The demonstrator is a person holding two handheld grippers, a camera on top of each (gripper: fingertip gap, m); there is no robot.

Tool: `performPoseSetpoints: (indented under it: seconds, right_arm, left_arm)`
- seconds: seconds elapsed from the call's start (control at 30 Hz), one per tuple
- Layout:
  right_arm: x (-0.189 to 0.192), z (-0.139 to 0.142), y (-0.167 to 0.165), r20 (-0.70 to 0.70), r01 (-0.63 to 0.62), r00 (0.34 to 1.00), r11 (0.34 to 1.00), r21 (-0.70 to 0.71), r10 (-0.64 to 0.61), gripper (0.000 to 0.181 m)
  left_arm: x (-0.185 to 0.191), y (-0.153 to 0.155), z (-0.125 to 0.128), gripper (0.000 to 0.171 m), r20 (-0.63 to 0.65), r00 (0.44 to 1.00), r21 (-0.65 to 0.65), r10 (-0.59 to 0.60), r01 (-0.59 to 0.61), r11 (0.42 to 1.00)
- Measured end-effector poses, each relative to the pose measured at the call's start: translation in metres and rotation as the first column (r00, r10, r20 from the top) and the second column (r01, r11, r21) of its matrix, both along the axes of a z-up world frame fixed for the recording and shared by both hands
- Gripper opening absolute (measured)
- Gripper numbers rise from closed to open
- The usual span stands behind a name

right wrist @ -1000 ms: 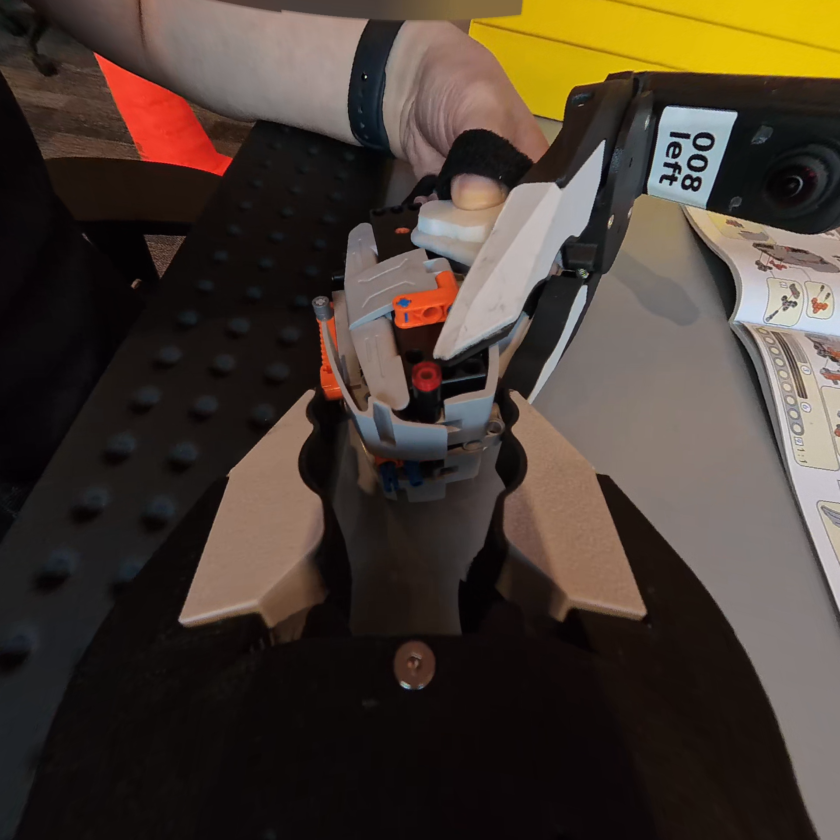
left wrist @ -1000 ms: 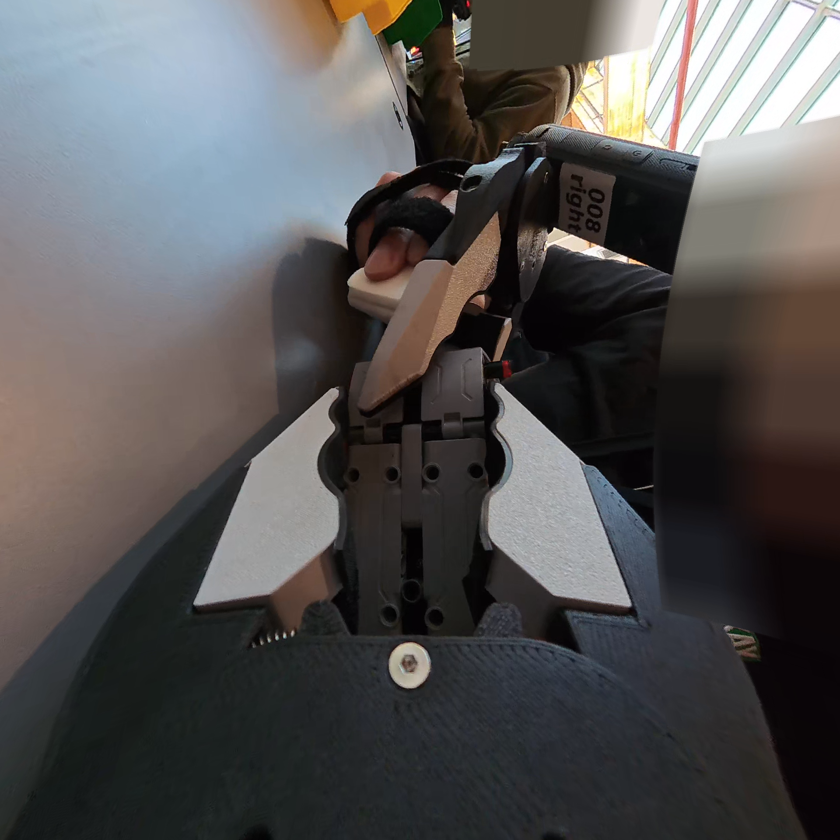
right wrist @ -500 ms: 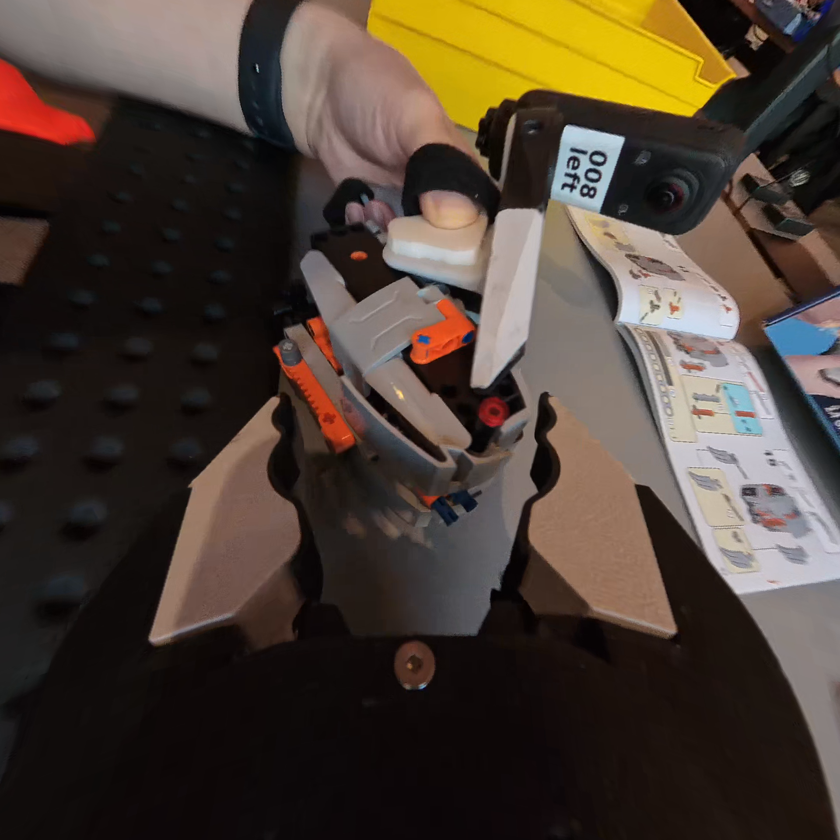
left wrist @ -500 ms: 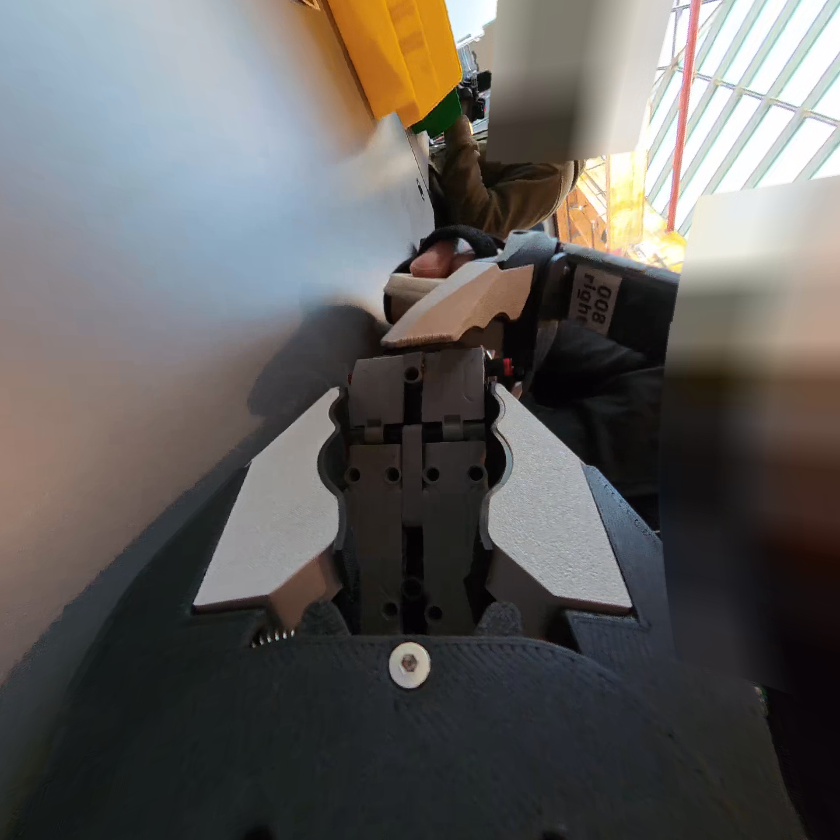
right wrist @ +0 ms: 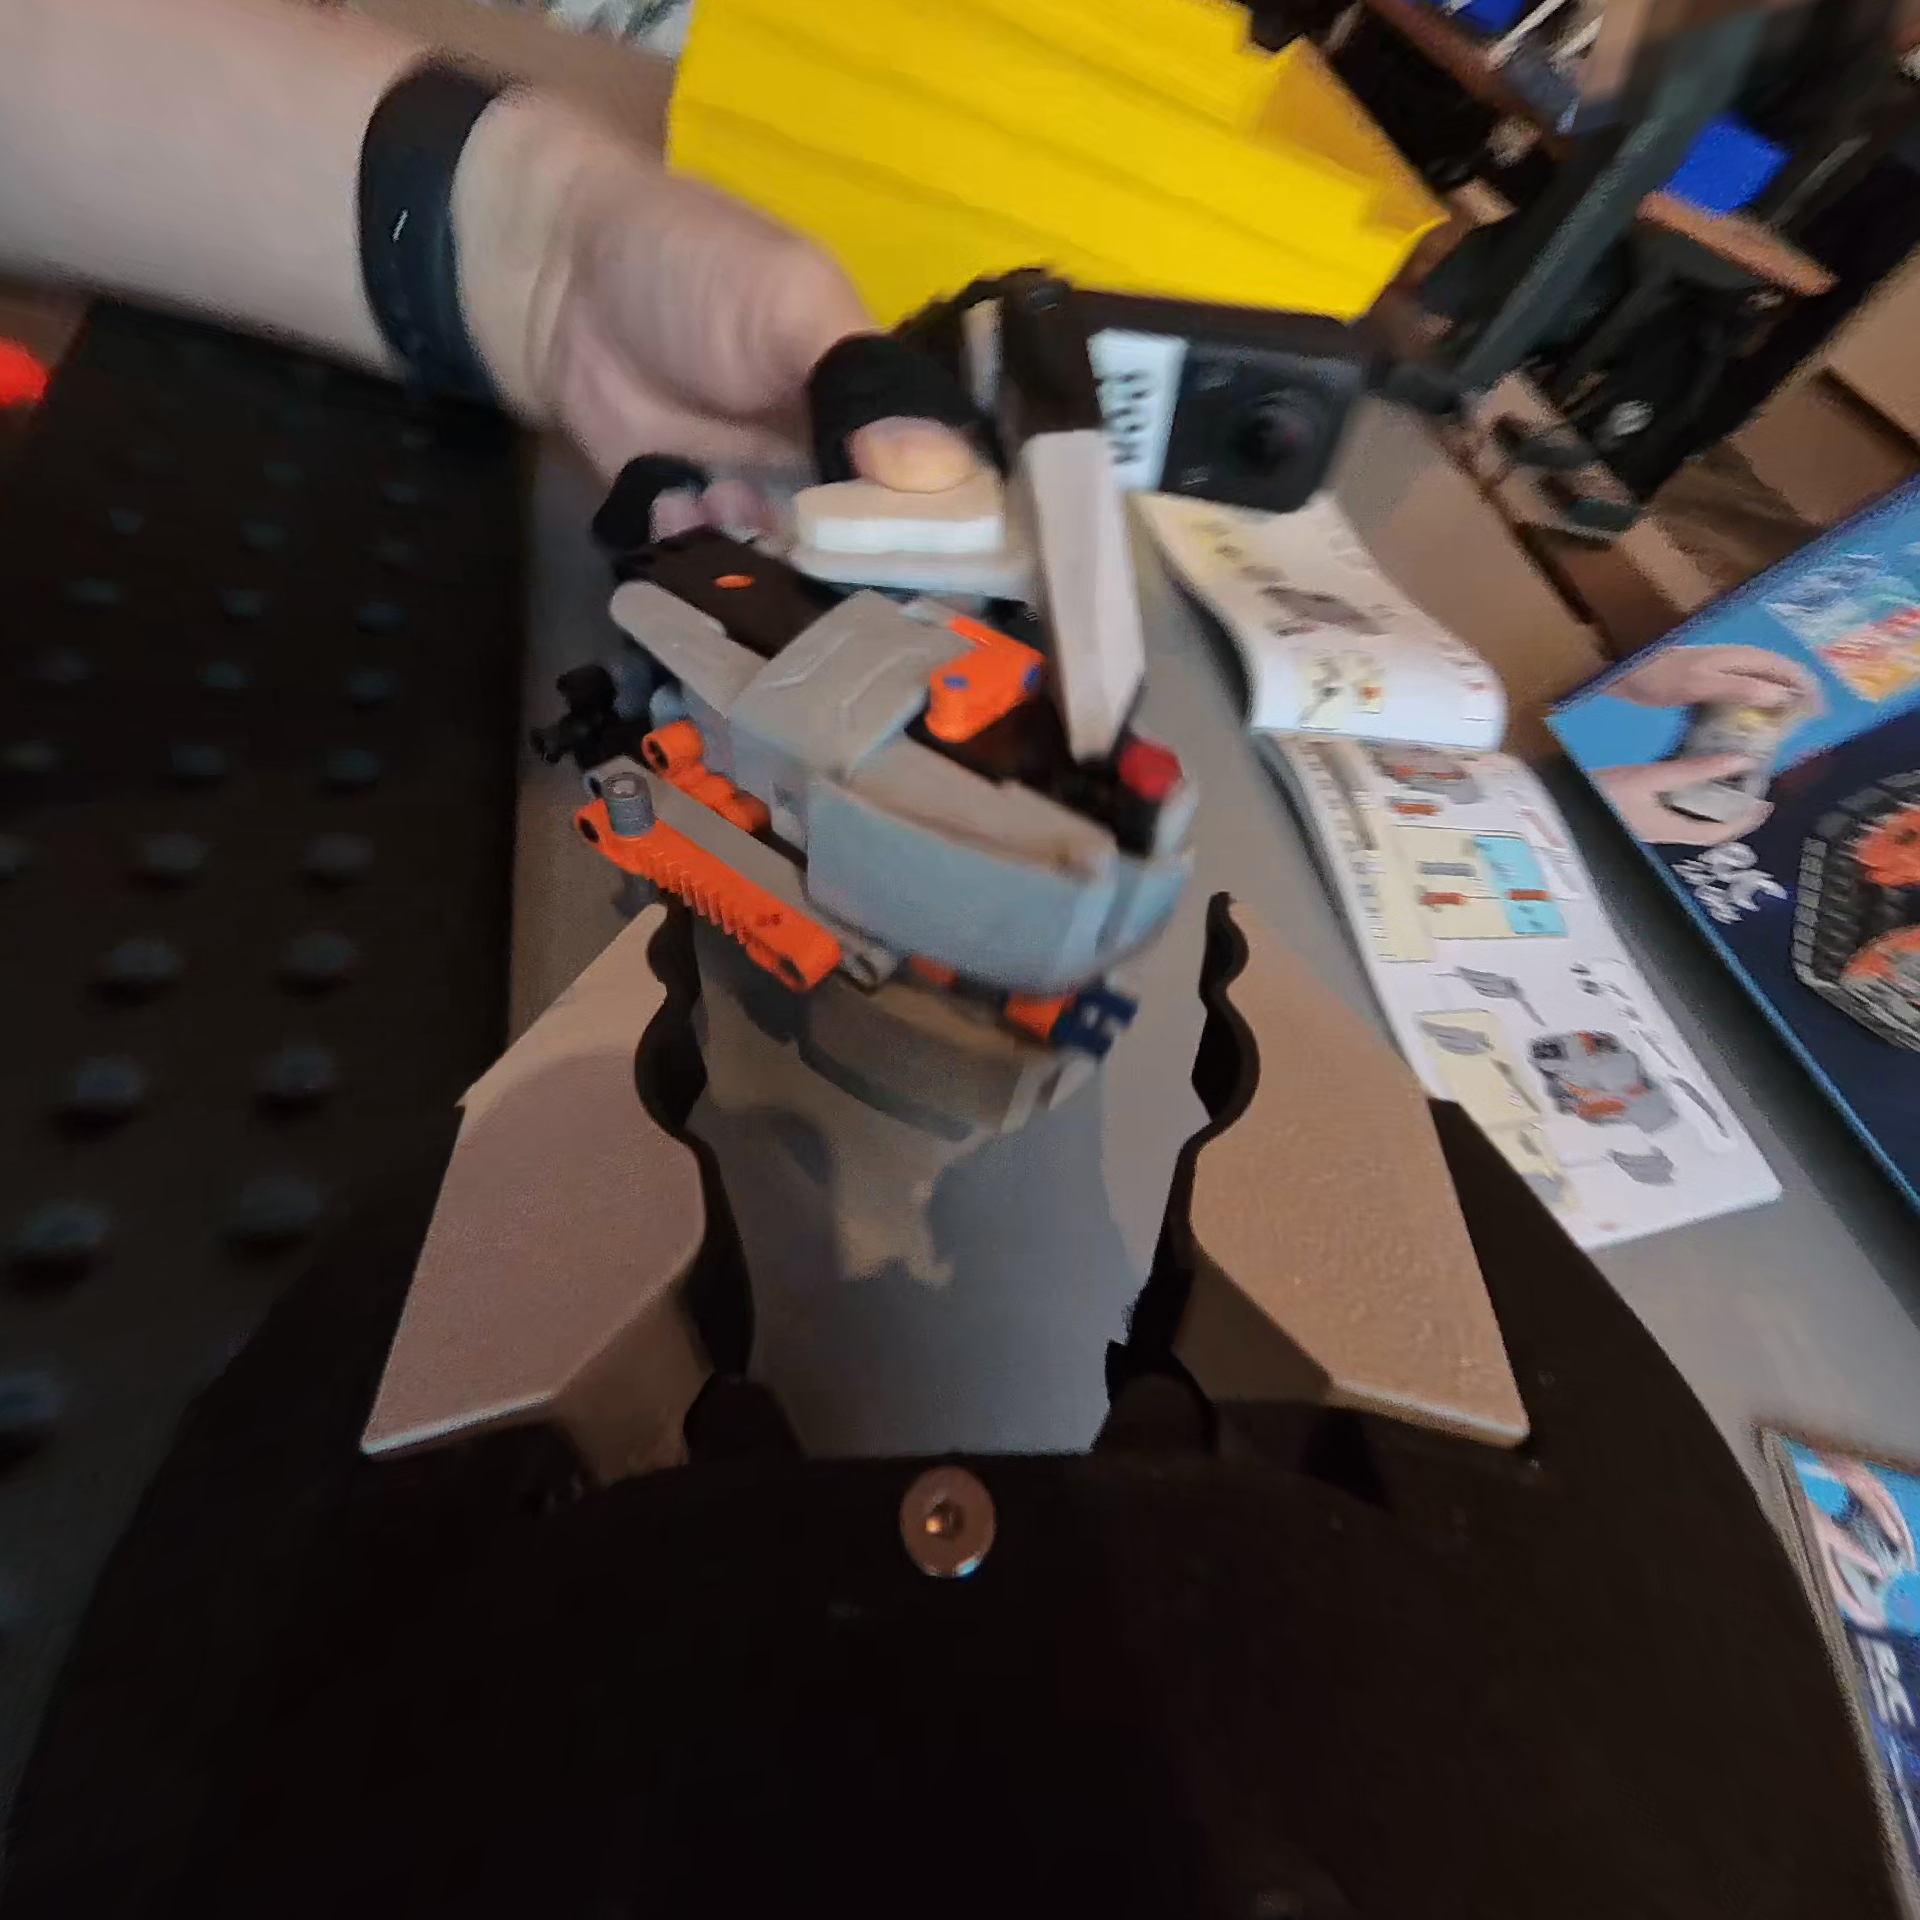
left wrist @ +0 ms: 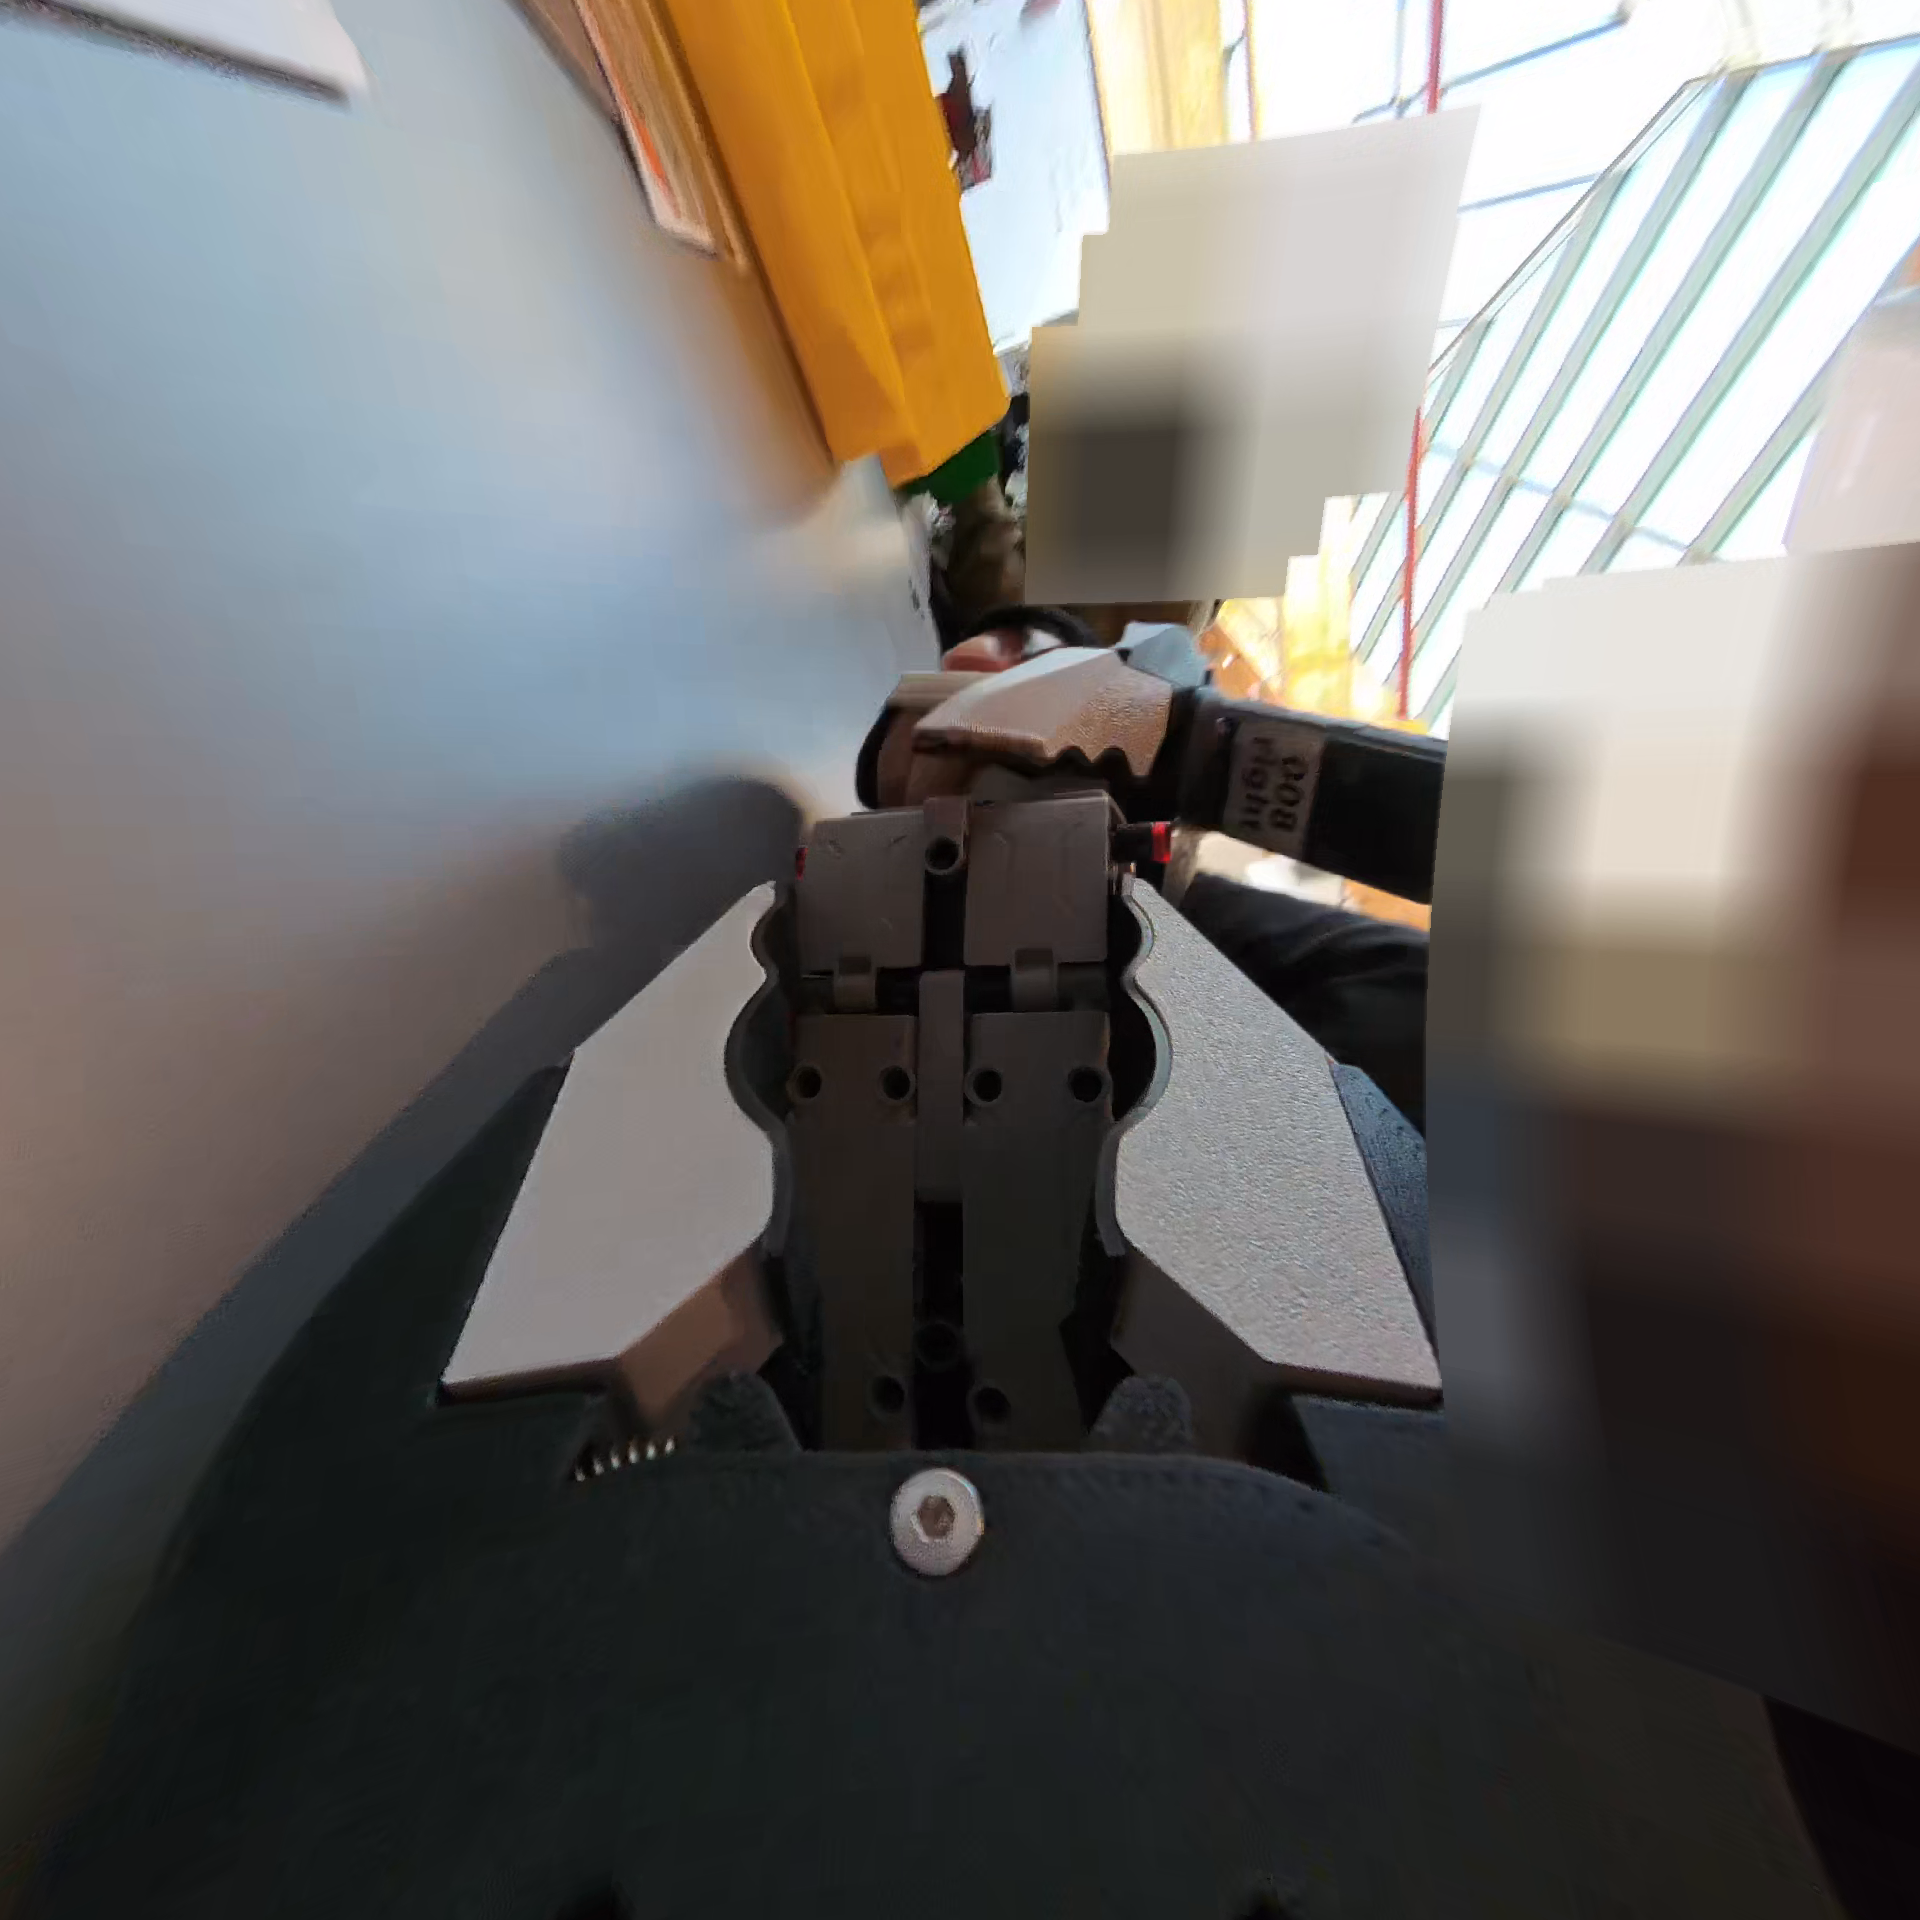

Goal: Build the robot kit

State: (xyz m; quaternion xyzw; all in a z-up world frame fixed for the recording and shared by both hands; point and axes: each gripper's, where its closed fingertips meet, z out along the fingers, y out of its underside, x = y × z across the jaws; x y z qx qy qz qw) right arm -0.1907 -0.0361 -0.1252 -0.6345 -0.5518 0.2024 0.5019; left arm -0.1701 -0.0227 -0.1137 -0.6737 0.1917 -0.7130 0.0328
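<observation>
My left gripper (left wrist: 951, 899) is shut on a grey brick-built model (left wrist: 951, 1091), which fills the gap between its fingers lengthwise. In the right wrist view the model (right wrist: 914, 831) shows grey panels with orange, red and blue parts, held above the grey table. The left gripper's finger (right wrist: 1081, 582) clamps it from above, with a person's hand (right wrist: 665, 312) behind. My right gripper (right wrist: 935, 925) is open, its jaws wide apart, with the model's near end at its fingertips. In the left wrist view the right gripper (left wrist: 1039, 717) lies across the model's far end.
A yellow bin (right wrist: 1018, 135) stands behind on the grey table (right wrist: 1662, 1299). An open instruction booklet (right wrist: 1475, 935) and a blue box (right wrist: 1787, 790) lie to the right. A black studded mat (right wrist: 208, 831) lies to the left. The left wrist view is blurred. The tips of both grippers are at nearly the same place.
The left gripper has turned with the model still clamped, so the model now shows its side. The right gripper has swung from upright to lying flat across the model's far end.
</observation>
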Motion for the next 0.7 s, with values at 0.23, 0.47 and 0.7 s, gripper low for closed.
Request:
performPoseSetpoints:
  seconds: [0.23, 0.47, 0.7]
  right_arm:
    - [0.018, 0.039, -0.001, -0.373, -0.043, 0.923, 0.934, -0.355, -0.099, 0.034]
    - [0.003, 0.025, 0.006, -0.446, -0.077, 0.832, 0.727, -0.682, -0.33, 0.059]
    - [-0.006, 0.027, 0.017, -0.334, 0.254, 0.835, 0.846, -0.469, -0.436, 0.089]
  left_arm:
    - [-0.018, 0.048, 0.026, 0.059, 0.089, 0.931, 0.092, 0.355, -0.363, 0.927]
    - [-0.028, 0.056, 0.04, 0.059, 0.141, 0.843, 0.15, 0.519, -0.536, 0.831]
    - [-0.043, 0.063, 0.052, 0.058, 0.207, 0.717, 0.191, 0.665, -0.696, 0.692]
